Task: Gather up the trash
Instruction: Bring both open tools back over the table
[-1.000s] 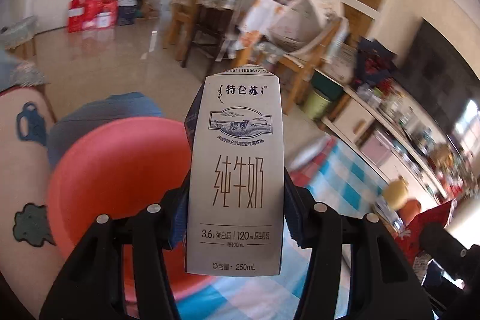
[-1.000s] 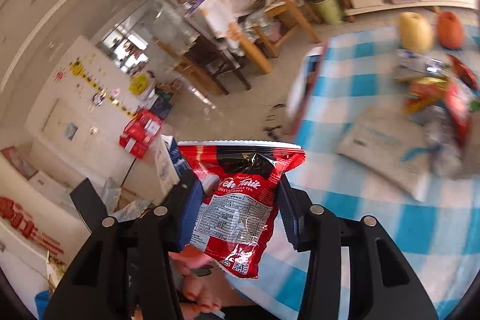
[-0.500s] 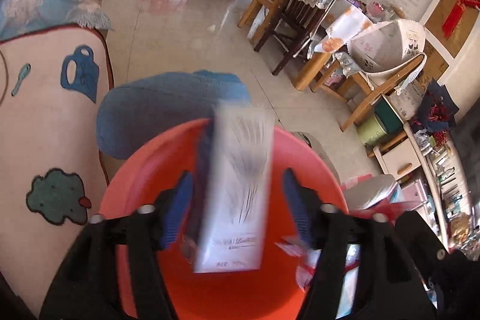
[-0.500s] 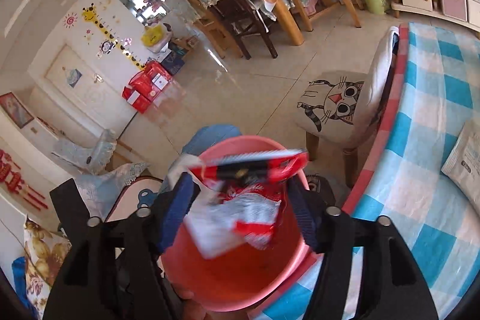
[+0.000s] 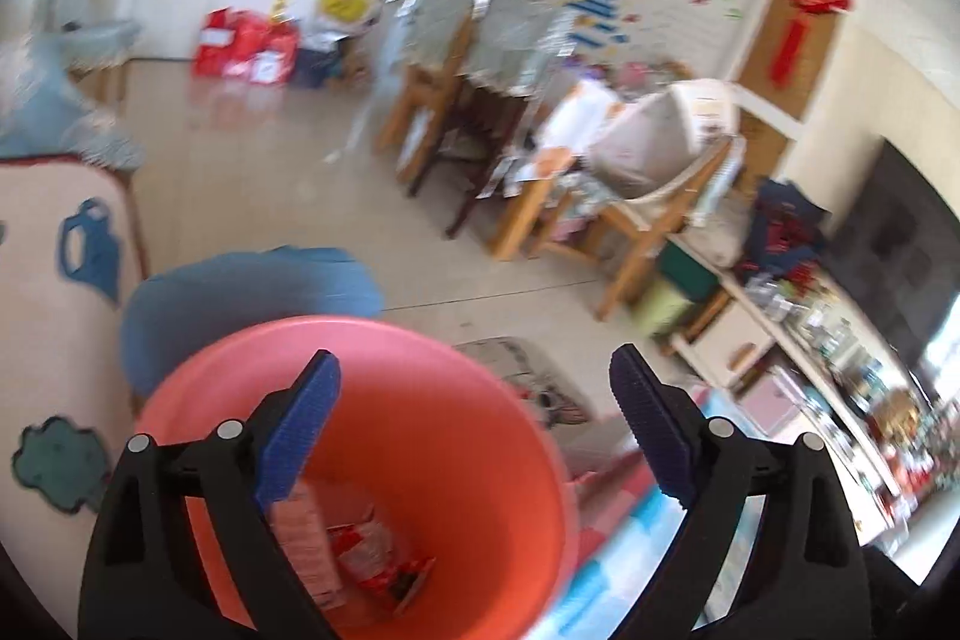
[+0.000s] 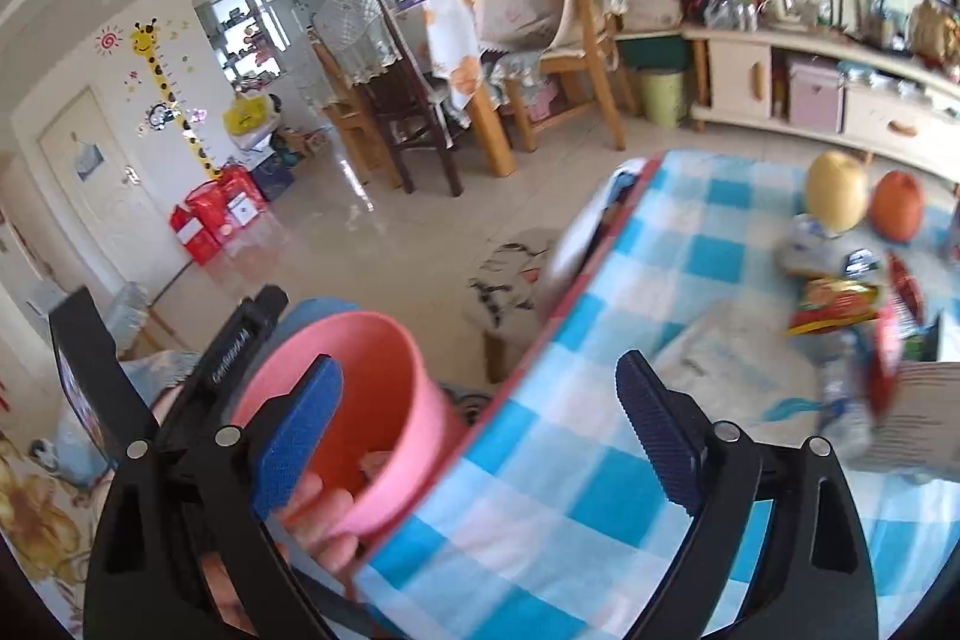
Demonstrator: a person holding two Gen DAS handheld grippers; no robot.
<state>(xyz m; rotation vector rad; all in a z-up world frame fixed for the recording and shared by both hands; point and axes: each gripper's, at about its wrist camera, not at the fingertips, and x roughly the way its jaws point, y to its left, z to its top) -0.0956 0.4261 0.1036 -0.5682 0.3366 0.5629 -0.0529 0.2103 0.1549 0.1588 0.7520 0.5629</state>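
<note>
Left wrist view: the left hand-held gripper (image 5: 474,424) is spread wide and carries nothing. Its fingers are black plastic, and the pads (image 5: 300,424) are dark blue with fine ribs across them. Right under the fingers is a round bucket (image 5: 432,400) of smooth salmon-pink plastic, with walls that narrow toward the bottom. At the bottom lies the trash: a rectangular milk carton (image 5: 303,538) leaning on the near wall, and beside it, touching it, a crumpled glossy red snack wrapper (image 5: 378,556). Beyond the rim there is a rounded blue cushion (image 5: 240,292), blurred, and then a shiny tiled floor (image 5: 252,172) with wooden chairs (image 5: 432,100) further away.

Right wrist view: the right hand-held gripper (image 6: 480,412) is also spread apart and empty, with the same ribbed blue pads (image 6: 297,436). Its left finger is in front of the bucket (image 6: 396,436), which stands just beside the edge of the desk (image 6: 600,400). The desk has a soft cloth in blue and white checks with a red border. On the far part of the cloth lie more wrappers (image 6: 840,304), shiny and wrinkled, in a loose pile, together with a flat grey packet (image 6: 714,346). Behind the pile stand a round yellow pear (image 6: 836,190) and a round orange fruit (image 6: 897,205), close to each other.
</note>
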